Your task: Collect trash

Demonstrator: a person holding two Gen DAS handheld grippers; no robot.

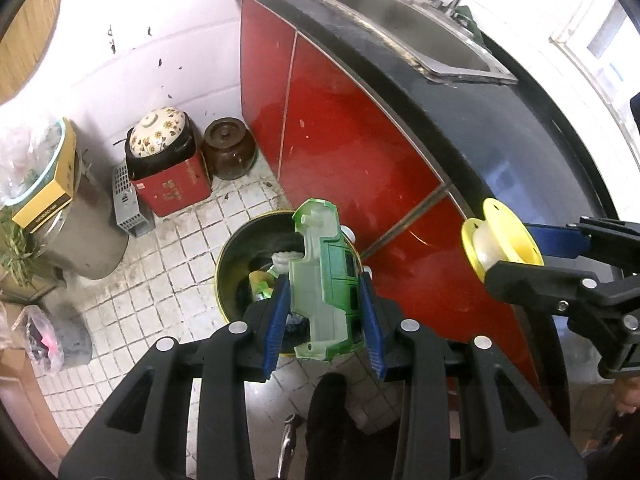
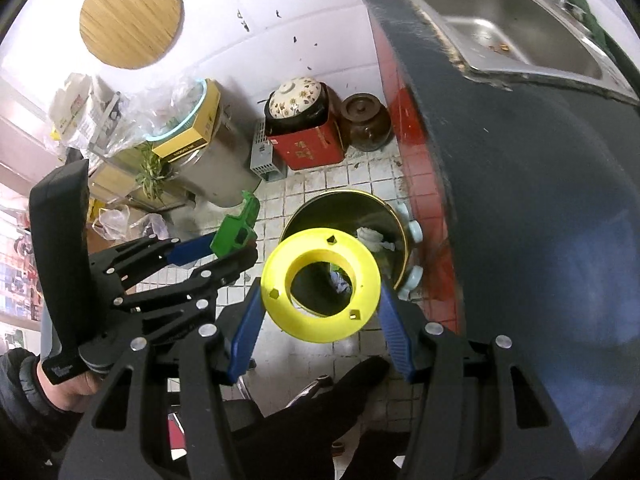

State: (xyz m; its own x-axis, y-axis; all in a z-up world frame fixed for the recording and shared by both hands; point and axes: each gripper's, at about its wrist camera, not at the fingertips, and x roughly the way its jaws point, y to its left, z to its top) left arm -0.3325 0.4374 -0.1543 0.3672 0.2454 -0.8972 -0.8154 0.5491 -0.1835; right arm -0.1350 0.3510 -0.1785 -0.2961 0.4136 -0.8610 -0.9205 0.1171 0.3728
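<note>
My left hand-held gripper point(image 1: 326, 312) is clamped on the green toy car point(image 1: 324, 280), long axis pointing away from me; my right point(image 2: 320, 312) on the yellow spool point(image 2: 320, 286). The bin point(image 2: 384, 208) sits directly below both, spool nearer its centre.

Both grippers point steeply downward, side by side. The left gripper point(image 1: 325, 312) has its jaws closed on a green toy car body point(image 1: 324, 280). The right gripper point(image 2: 320, 320) clamps a yellow spool point(image 2: 320, 284) between wider-set jaws. A hand point(image 2: 74, 386) grips the left handle.
</note>
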